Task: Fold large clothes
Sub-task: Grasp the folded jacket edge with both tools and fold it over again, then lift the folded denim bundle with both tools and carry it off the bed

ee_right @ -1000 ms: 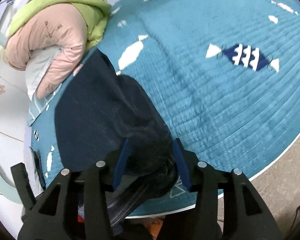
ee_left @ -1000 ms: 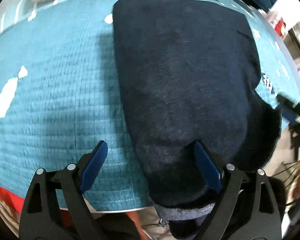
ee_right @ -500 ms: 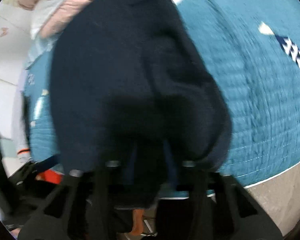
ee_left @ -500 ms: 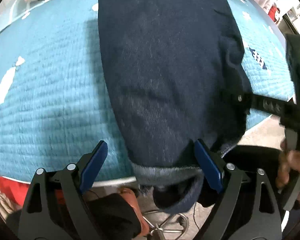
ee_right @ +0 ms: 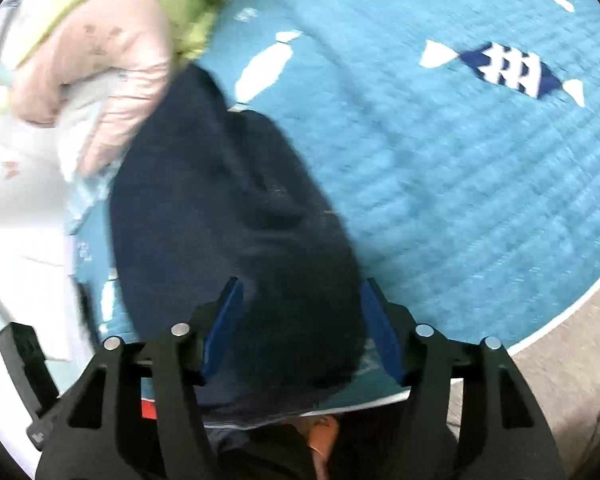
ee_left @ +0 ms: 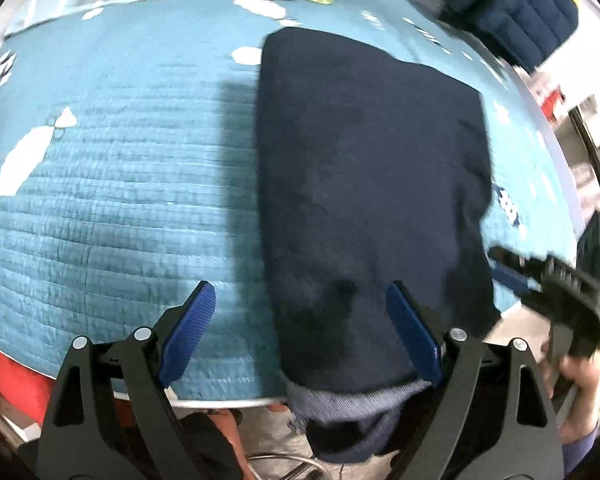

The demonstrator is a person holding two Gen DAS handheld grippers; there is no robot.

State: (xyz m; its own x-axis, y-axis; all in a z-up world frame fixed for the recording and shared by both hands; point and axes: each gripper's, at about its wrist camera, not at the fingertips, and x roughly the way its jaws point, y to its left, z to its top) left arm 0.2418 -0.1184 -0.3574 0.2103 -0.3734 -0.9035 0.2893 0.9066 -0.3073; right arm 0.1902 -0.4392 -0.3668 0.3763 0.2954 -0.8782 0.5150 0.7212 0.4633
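Note:
A dark navy garment (ee_left: 364,184) lies folded in a long strip on the teal quilted mat (ee_left: 112,200); its near end hangs over the mat's front edge. It also shows in the right wrist view (ee_right: 228,240). My left gripper (ee_left: 300,332) is open above the garment's near left edge, holding nothing. My right gripper (ee_right: 302,328) is open over the garment's near end, holding nothing; it also appears in the left wrist view (ee_left: 548,280) at the right, held by a hand.
A pink and green padded jacket (ee_right: 112,52) lies at the mat's far side, touching the garment's far end. A dark blue quilted item (ee_left: 512,8) sits at the back right. The mat's white-trimmed front edge (ee_right: 548,332) borders grey floor.
My right gripper was shut on the garment and has opened and let go. The garment, lifted half a second ago, has settled on the mat. My left gripper stays open.

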